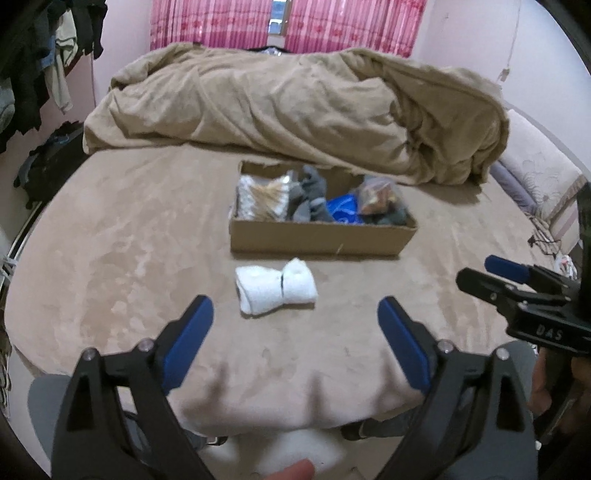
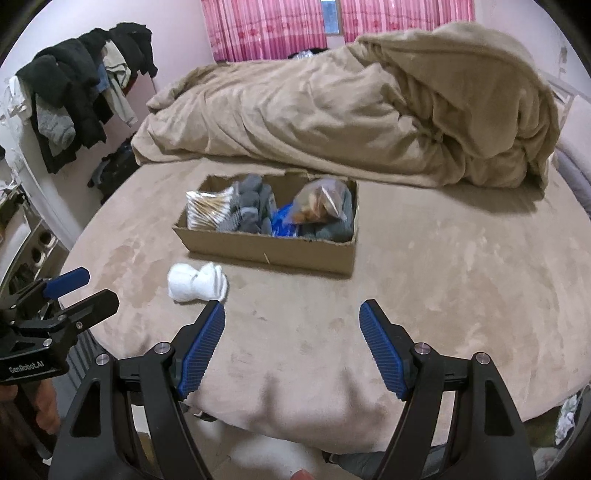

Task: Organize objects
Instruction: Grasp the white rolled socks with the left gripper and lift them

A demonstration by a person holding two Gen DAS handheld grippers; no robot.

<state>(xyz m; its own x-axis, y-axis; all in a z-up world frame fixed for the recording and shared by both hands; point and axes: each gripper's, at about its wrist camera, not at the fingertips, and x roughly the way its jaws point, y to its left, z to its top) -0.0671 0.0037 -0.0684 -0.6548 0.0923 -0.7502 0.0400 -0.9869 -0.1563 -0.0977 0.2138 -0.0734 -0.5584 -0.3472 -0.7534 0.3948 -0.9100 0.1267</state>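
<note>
A rolled white sock bundle [image 1: 276, 286] [image 2: 197, 282] lies on the tan bed cover just in front of a shallow cardboard box [image 1: 321, 238] [image 2: 273, 251]. The box holds a bag of cotton swabs [image 1: 262, 201], grey socks [image 1: 308, 199], something blue [image 1: 343, 210] and a clear bag of snacks [image 1: 376, 194]. My left gripper [image 1: 295, 314] is open, its blue pads on either side of and just short of the white bundle, not touching it. My right gripper [image 2: 291, 317] stands open over bare cover, right of the bundle, with nothing between its fingers.
A crumpled tan duvet [image 1: 295, 110] fills the far half of the bed. Dark clothes hang on a rack [image 2: 74, 92] at the left. Pink curtains [image 1: 288, 22] cover the back wall. The bed's near edge [image 1: 280, 424] lies just under the grippers.
</note>
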